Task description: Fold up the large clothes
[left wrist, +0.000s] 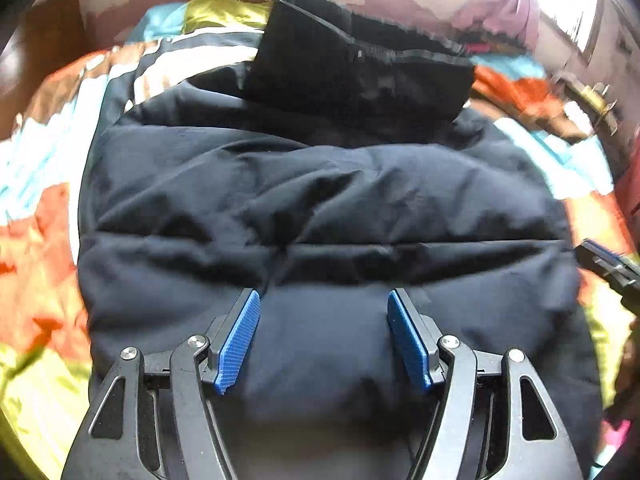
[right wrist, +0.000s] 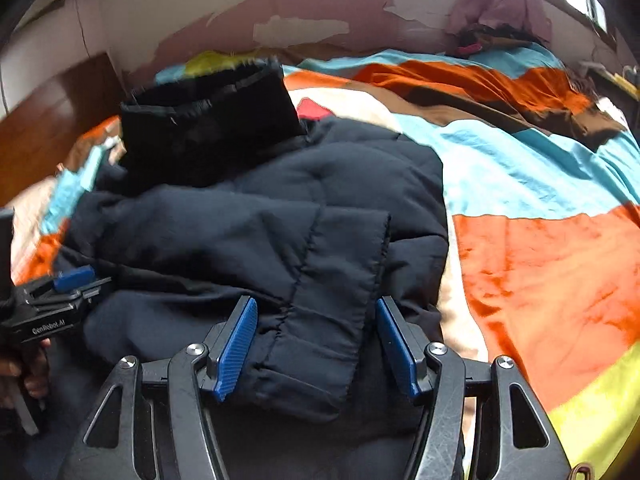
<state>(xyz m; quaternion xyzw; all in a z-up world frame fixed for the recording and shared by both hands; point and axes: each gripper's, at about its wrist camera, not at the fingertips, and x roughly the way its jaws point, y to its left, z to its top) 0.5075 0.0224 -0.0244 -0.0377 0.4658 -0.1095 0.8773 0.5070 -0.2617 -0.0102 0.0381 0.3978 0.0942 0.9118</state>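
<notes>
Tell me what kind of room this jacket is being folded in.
Most likely a bedroom. The dark jacket lies on a bed with a colourful patchwork bedspread, a wooden headboard stands beside it, and a wall with peeling paint runs behind.

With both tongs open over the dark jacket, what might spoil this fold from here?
1. The puffy jacket looks springy; with the left tongs and right tongs open, its layers may spring apart.
2. The sleeve lies loose on top and may slide off.
3. The black hood stands bulky, so a further fold may end up lopsided.
</notes>
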